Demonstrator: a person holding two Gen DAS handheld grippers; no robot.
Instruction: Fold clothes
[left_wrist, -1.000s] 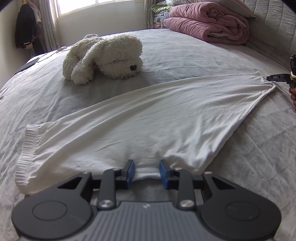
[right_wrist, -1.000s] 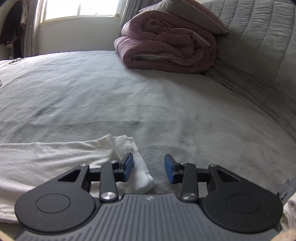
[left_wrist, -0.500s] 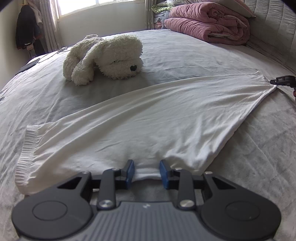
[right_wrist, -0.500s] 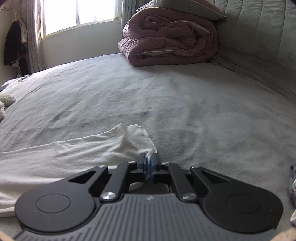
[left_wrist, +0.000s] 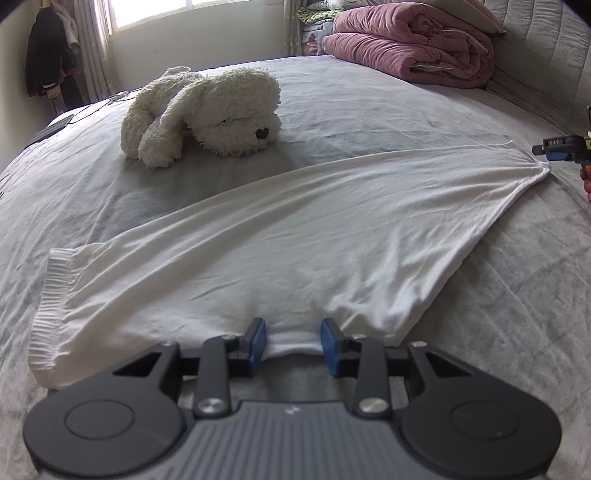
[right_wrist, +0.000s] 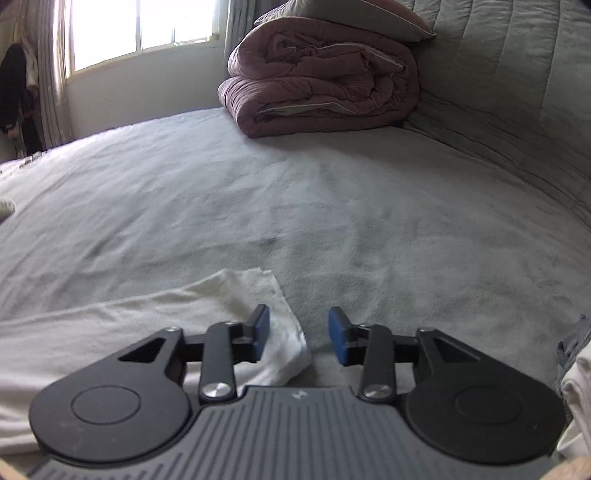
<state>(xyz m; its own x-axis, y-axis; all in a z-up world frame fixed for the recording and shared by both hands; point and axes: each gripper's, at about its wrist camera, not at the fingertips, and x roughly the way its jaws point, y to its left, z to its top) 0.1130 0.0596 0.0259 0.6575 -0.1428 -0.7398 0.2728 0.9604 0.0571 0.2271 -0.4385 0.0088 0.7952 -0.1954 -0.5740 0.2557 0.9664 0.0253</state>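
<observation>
Lying: white garment spread flat across the grey bed, ribbed hem at one end, its far end drawn to a narrow corner.
Left tongs: spread, the near edge of the cloth between the blue pads, nothing pinched.
Right tongs: spread, the left pad over the garment's far corner, the right pad over bare bed; the cloth is not gripped.
Handling: thin, light and limp by its look; it should drape and wrinkle, and slide easily on the bed. A single-layer pinch may drag the top ply only.
Where to hold: at corners and along the hem, taking both layers, both ends lifted evenly.
Nearby: plush dog beyond the garment, rolled pink quilt by the headboard, both well apart from the cloth.
Stage: laid out long; whether it is already folded lengthwise, I cannot tell.
</observation>
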